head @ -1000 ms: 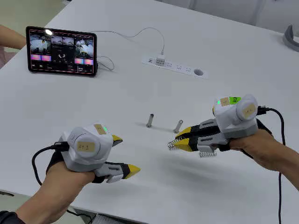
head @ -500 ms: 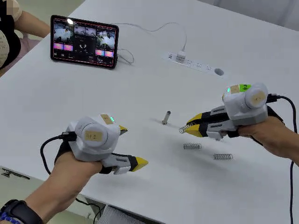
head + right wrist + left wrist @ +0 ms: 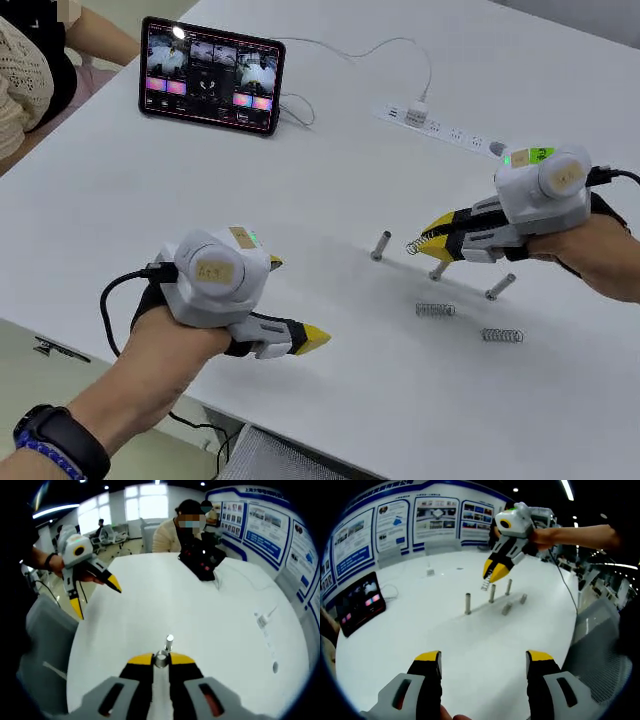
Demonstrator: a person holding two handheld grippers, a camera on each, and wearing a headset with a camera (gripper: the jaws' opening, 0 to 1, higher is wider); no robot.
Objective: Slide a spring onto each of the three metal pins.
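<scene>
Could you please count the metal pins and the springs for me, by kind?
Metal pins: 3
Springs: 3, one of them held in the right gripper
Total: 6

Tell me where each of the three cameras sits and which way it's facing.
Head view: on the person's head, facing down at the table, three pins, left gripper, right gripper, both forearms.
Left gripper view: on the left gripper, facing along its open jaws toward the pins; the person's right arm shows.
Right gripper view: on the right gripper, jaws shut on a spring, facing a pin; the left arm shows.
Shared: each gripper view shows the other gripper.
</scene>
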